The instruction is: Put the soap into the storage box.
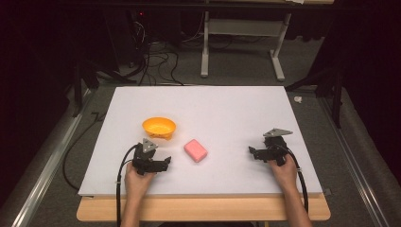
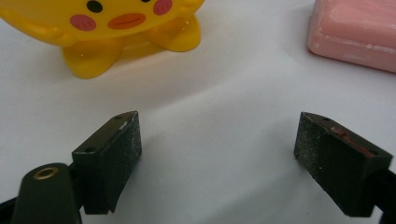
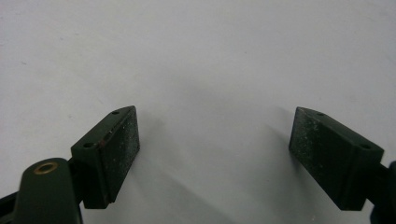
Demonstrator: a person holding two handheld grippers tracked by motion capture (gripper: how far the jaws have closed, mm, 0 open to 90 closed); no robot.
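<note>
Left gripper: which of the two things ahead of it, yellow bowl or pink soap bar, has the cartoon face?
The yellow bowl, standing on stubby feet with pink cheeks and an orange mouth. The pink soap bar is a plain block.

A white board (image 1: 227, 109) covers most of the desk, and a strip of the desk's pale wood (image 1: 203, 209) shows along the near edge. Beyond the far edge, grey floor (image 1: 236, 71) runs back to a white-legged table frame (image 1: 241, 28) with two feet. Black cables (image 1: 156, 61) lie tangled on the floor at the far left. Dark stand legs (image 1: 85, 75) rise at the left and others (image 1: 326, 80) at the right. Metal rails (image 1: 42, 175) run along both sides.
</note>
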